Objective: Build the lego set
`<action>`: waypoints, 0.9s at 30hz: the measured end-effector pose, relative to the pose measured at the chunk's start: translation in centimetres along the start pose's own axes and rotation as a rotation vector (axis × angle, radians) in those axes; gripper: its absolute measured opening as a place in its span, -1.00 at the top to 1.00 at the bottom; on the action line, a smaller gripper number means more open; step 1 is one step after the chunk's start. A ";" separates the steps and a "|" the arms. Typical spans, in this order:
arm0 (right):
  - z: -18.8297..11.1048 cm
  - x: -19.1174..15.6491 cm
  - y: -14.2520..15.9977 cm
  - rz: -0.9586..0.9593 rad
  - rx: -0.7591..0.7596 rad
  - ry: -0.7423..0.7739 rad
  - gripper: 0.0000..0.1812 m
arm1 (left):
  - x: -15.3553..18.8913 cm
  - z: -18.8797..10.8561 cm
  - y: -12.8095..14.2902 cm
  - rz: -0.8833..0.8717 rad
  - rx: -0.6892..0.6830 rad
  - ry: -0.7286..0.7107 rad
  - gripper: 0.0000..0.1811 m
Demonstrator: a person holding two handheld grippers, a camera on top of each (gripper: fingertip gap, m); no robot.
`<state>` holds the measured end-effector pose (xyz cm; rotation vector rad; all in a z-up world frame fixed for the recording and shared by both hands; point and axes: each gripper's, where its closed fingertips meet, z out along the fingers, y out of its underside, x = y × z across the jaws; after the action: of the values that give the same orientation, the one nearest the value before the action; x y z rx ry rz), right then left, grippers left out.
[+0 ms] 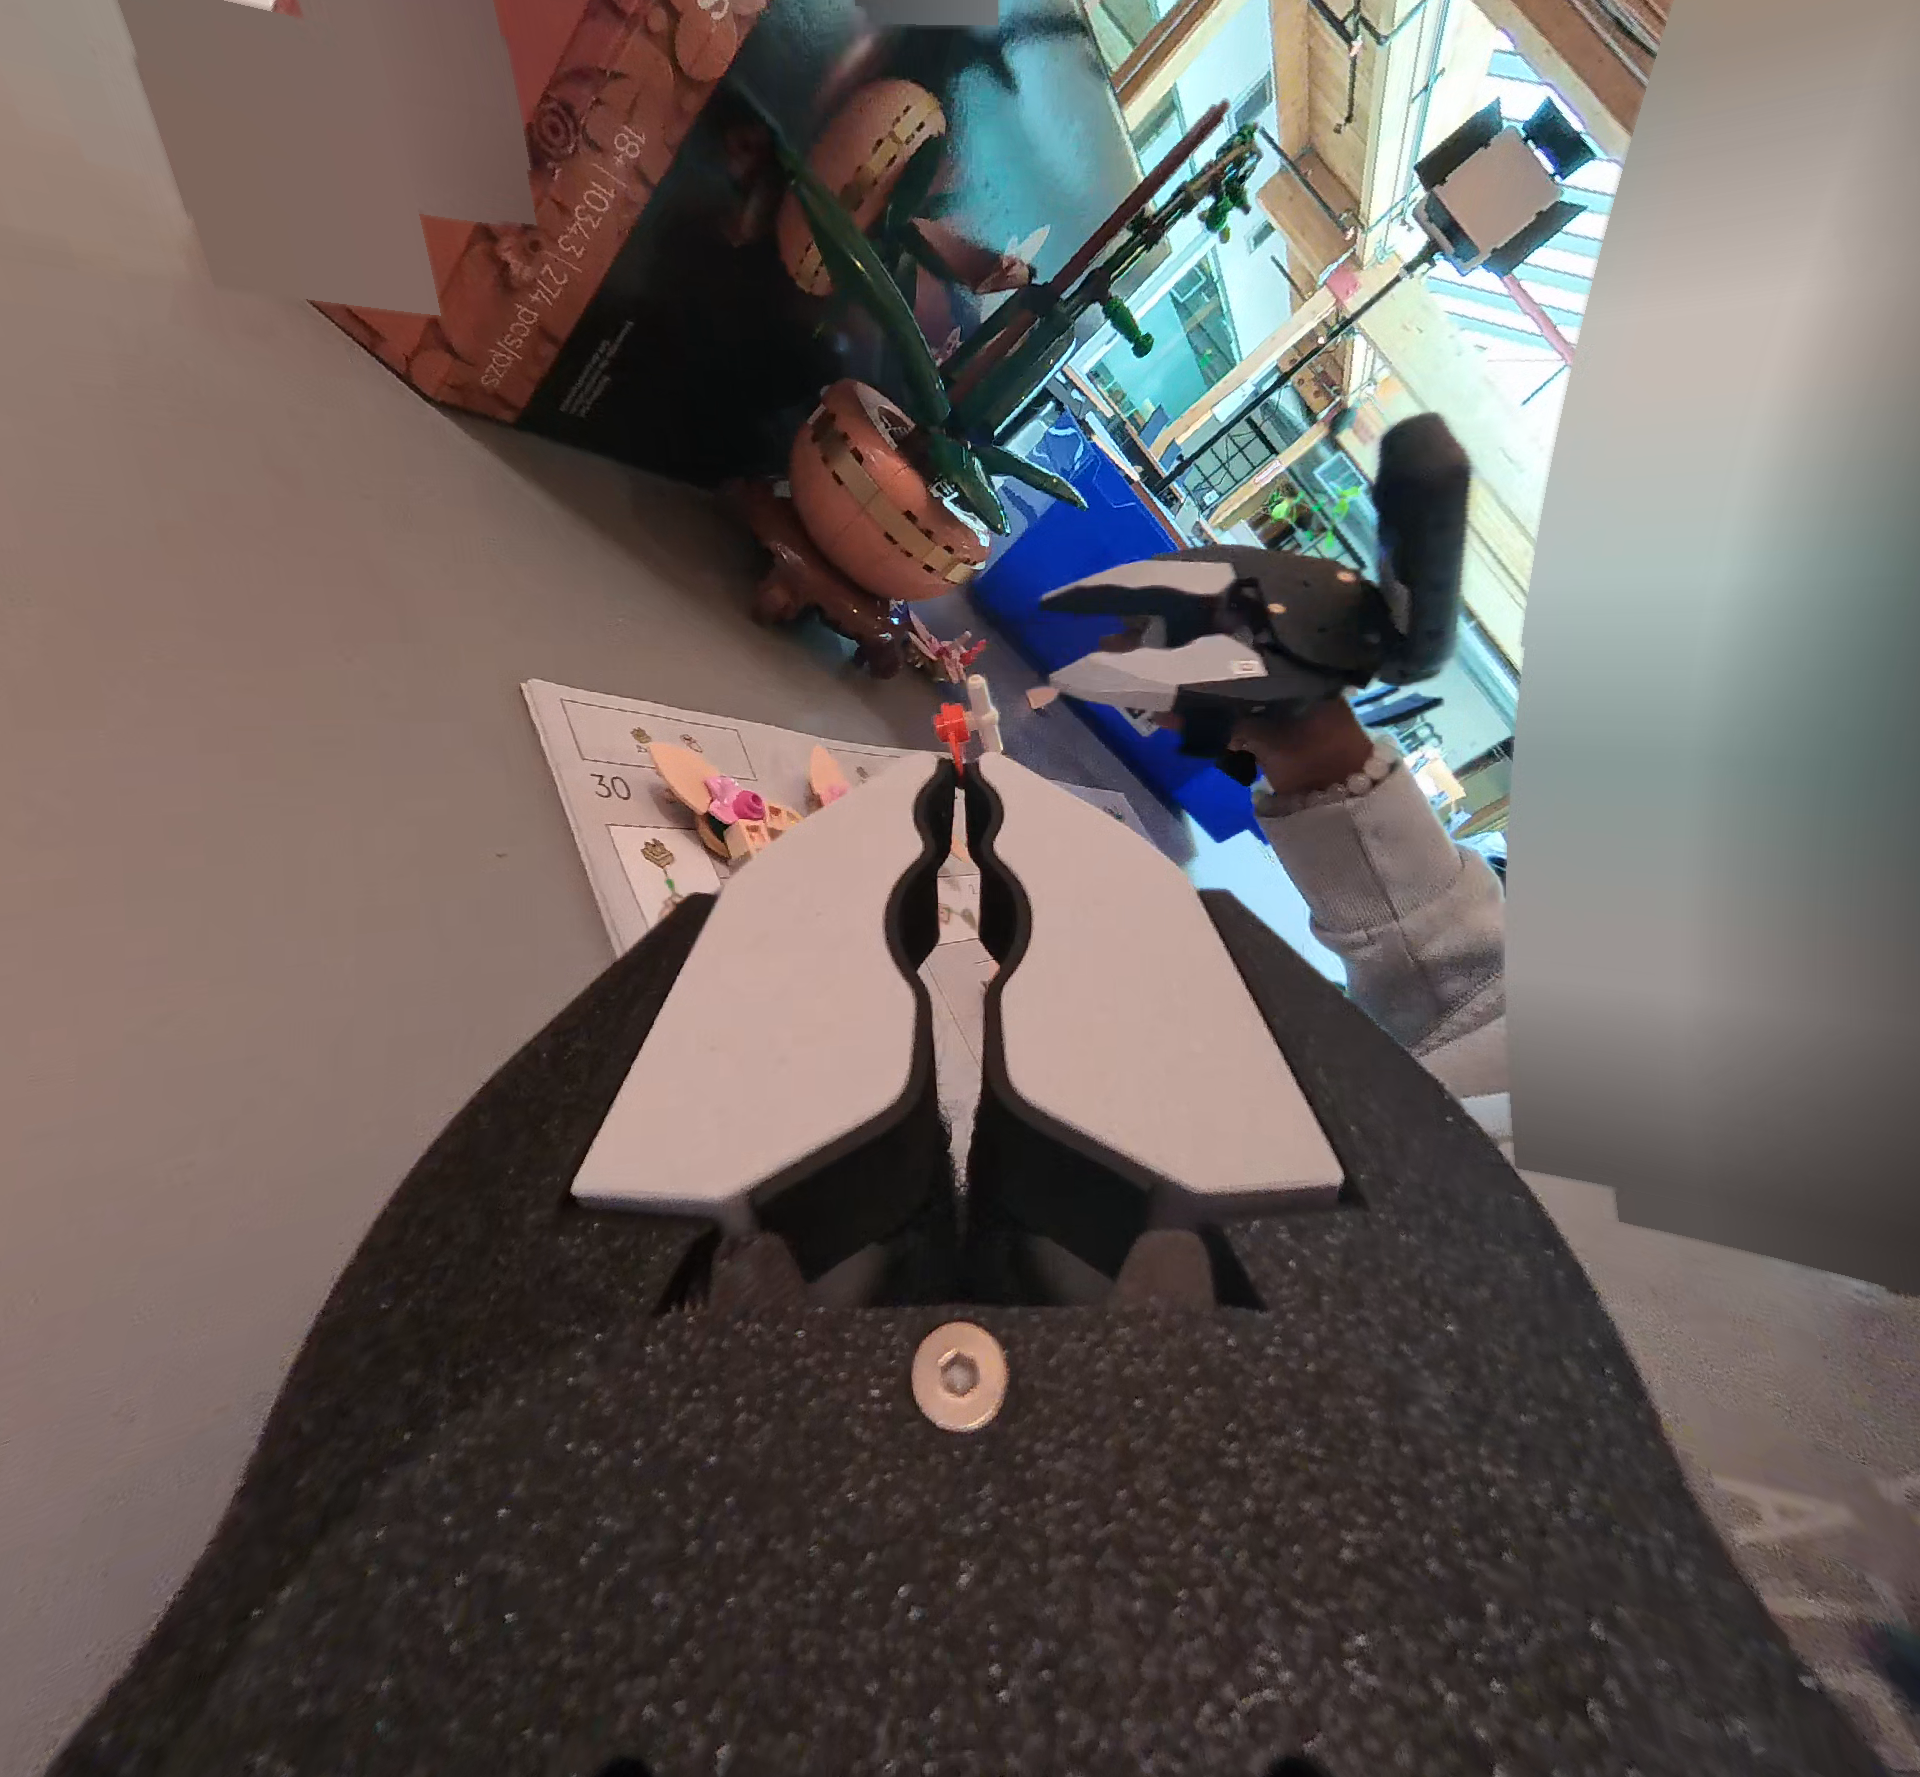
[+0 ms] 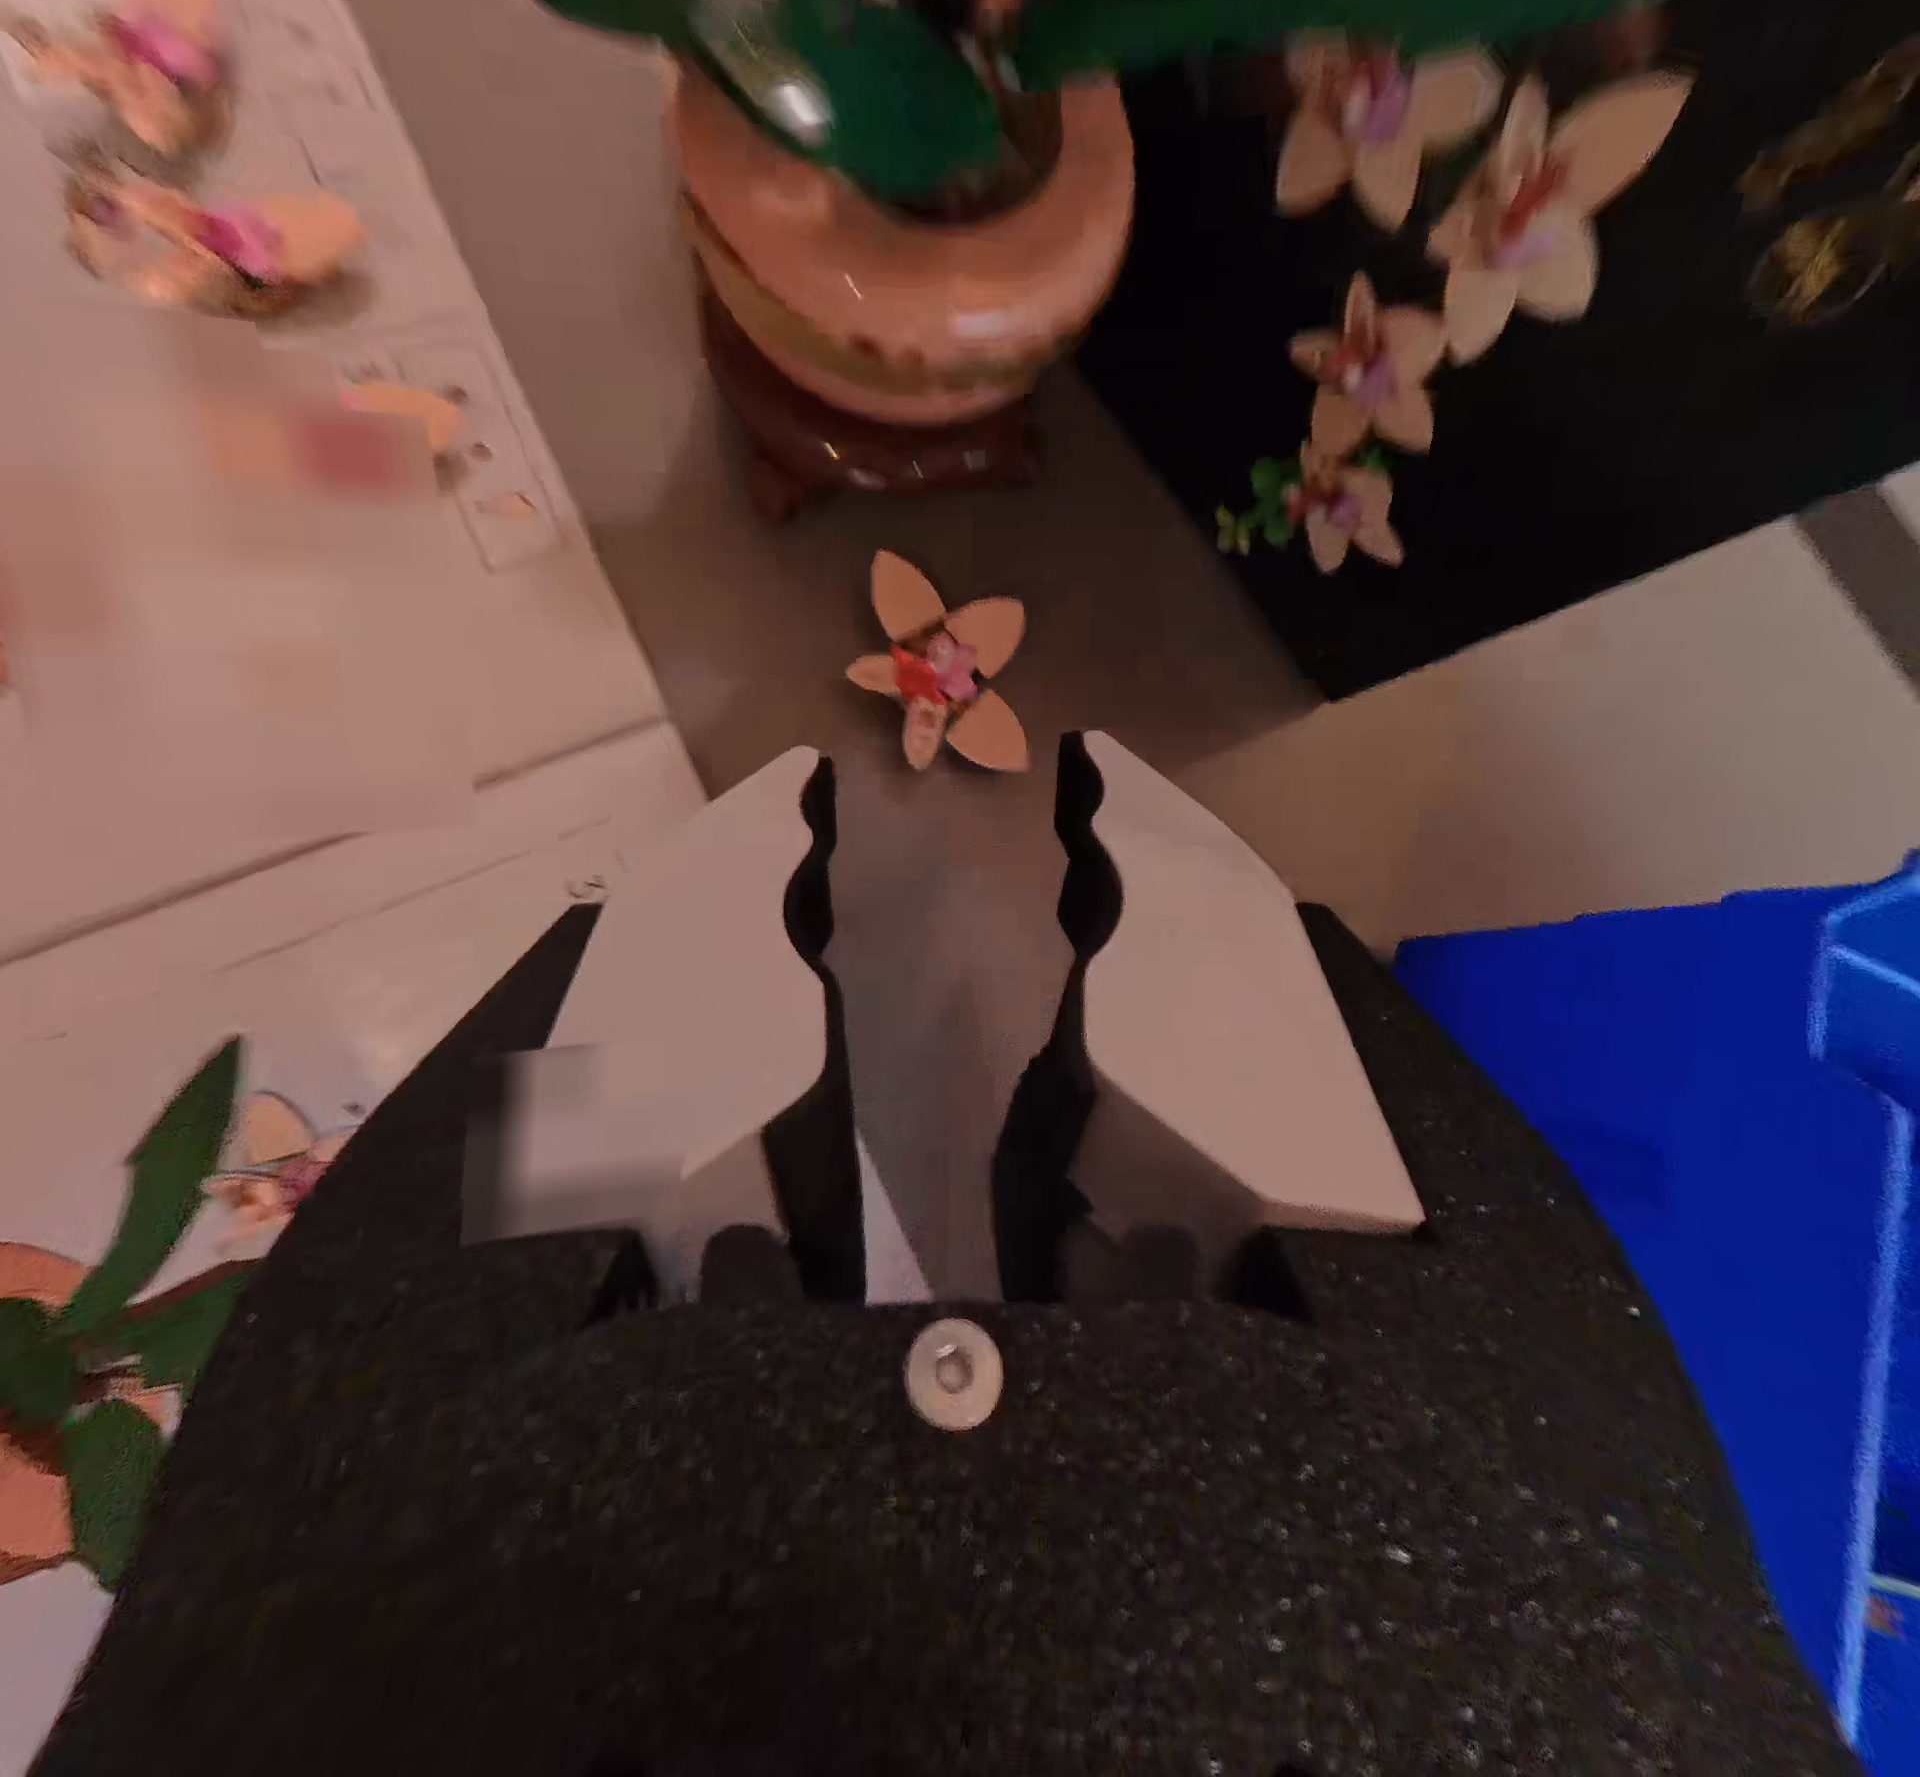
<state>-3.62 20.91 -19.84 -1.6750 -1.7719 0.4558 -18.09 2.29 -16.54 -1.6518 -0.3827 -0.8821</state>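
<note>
Clamped between the tips of the left claw [image 1: 961, 777] is a small red and white lego piece [image 1: 964, 721], held up in the air above the open white instruction booklet [image 1: 613, 802]. The landmark is the round terracotta-coloured lego pot on a dark brown stand [image 1: 883, 522], from which long green leaves rise. Behind the pot, the dark and salmon cardboard set box [image 1: 665, 200] is propped upright on the grey table [image 1: 260, 636]. Just in front of the pot, a tan five-petalled lego flower with a pink and red centre [image 2: 940, 667] is seen lying flat on the table, between the pot and the right claw [image 2: 945, 751]. The right claw is held with its fingers spread apart and nothing between them, just short of the flower. Beside the pot, a blue plastic bin [image 1: 1091, 574] is seen.
</note>
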 end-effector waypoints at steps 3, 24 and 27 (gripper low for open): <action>-2.0 -3.4 -3.3 -0.063 0.174 -0.050 0.69 | 1.5 0.7 0.6 -0.055 -0.015 0.078 0.99; -5.3 -17.1 -12.2 -0.065 0.695 -0.527 0.76 | 8.9 3.3 3.5 0.873 0.049 0.004 0.99; -6.2 -17.3 -11.5 -0.084 0.690 -0.655 0.78 | 9.3 3.1 3.8 0.865 0.041 0.055 0.98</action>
<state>-8.61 1.45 -11.67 -1.0044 -1.7850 1.5092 -8.30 2.18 -12.61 -1.5312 0.3458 -0.2572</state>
